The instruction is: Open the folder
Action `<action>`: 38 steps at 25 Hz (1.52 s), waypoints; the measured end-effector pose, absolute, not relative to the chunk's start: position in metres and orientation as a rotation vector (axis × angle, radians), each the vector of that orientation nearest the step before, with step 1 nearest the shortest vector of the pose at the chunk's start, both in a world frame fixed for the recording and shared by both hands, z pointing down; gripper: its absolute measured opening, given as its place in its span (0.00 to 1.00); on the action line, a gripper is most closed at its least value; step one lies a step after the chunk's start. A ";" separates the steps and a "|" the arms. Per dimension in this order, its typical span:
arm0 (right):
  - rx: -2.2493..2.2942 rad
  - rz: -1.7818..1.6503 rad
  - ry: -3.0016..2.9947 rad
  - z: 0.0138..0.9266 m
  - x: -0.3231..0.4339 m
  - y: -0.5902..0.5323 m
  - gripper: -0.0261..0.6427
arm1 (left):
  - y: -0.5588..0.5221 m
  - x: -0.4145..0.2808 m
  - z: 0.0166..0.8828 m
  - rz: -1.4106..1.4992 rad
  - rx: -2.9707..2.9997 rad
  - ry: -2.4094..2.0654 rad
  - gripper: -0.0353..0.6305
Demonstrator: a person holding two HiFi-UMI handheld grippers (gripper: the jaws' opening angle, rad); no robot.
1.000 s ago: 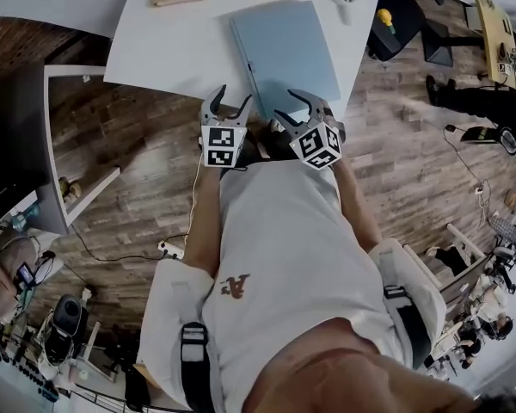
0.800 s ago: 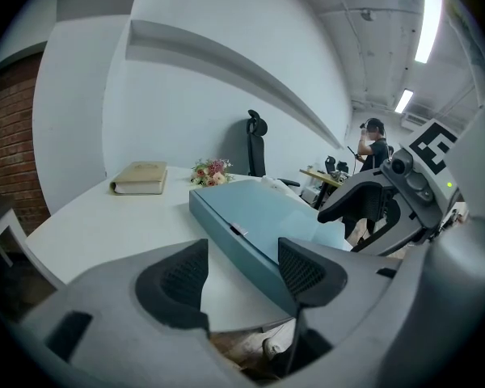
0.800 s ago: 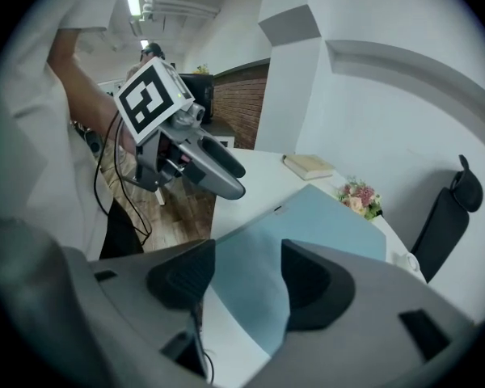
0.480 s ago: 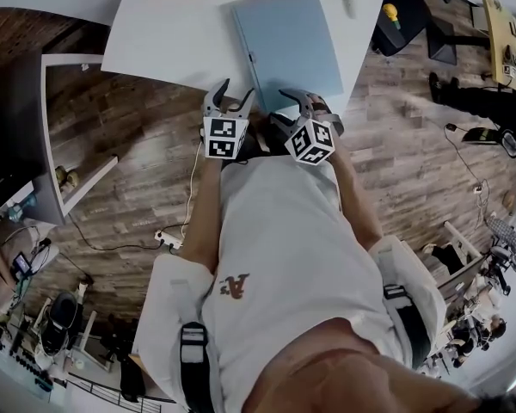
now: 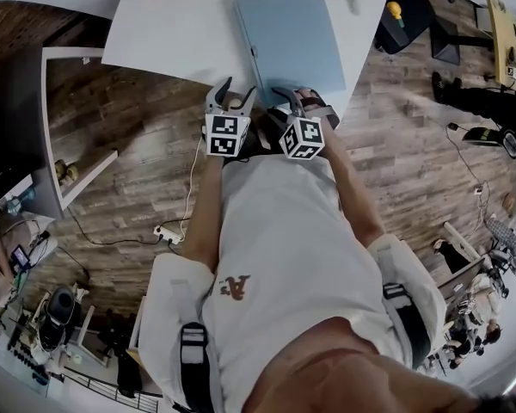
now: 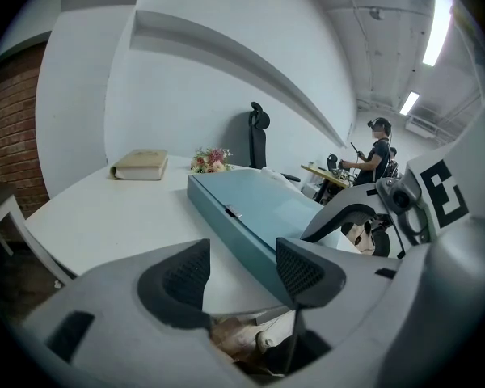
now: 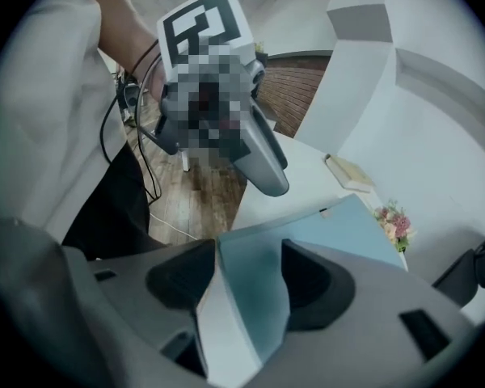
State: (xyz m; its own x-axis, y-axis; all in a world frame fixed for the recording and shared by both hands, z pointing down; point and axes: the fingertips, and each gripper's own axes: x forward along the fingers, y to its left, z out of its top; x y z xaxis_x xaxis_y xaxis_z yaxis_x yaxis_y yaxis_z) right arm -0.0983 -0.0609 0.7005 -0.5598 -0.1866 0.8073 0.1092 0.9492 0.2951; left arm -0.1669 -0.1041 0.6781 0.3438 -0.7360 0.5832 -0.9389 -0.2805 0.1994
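Head view: since a second ago both grippers have moved forward to the desk's (image 5: 163, 41) near edge. The right gripper (image 5: 294, 100), jaws apart, now straddles the blue folder's (image 5: 290, 37) near corner, perhaps touching it. The left gripper (image 5: 236, 93) is open and empty, just beside the folder's left side. A book (image 6: 140, 165) and flowers (image 6: 210, 160) sit at the far edge.

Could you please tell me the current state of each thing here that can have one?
folder: closed, lying flat on the table.
left gripper: open, holding nothing, just short of the folder's near edge.
right gripper: open, with the folder's near corner in the gap between its jaws, not clamped.
book: closed, lying flat at the table's far side.
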 end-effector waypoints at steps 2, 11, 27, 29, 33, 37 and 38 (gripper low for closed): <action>0.048 -0.422 -2.122 0.702 -0.100 -0.061 0.40 | -0.103 -0.166 0.678 0.518 2.104 -1.457 0.45; -0.010 -0.366 -2.135 0.706 -0.099 -0.053 0.27 | -0.101 -0.166 0.679 0.519 2.110 -1.449 0.44; 0.004 -0.159 -2.246 0.680 -0.100 -0.051 0.08 | -0.095 -0.154 0.686 0.551 2.134 -1.401 0.43; 0.029 -0.147 -2.262 0.676 -0.099 -0.052 0.08 | -0.095 -0.153 0.687 0.560 2.136 -1.397 0.43; 0.067 -0.130 -2.289 0.668 -0.097 -0.053 0.07 | -0.094 -0.149 0.690 0.572 2.135 -1.390 0.43; 0.100 -0.117 -2.309 0.661 -0.098 -0.055 0.07 | -0.092 -0.147 0.695 0.580 2.132 -1.375 0.43; 0.108 -0.114 -2.315 0.659 -0.098 -0.056 0.07 | -0.092 -0.146 0.696 0.582 2.132 -1.371 0.43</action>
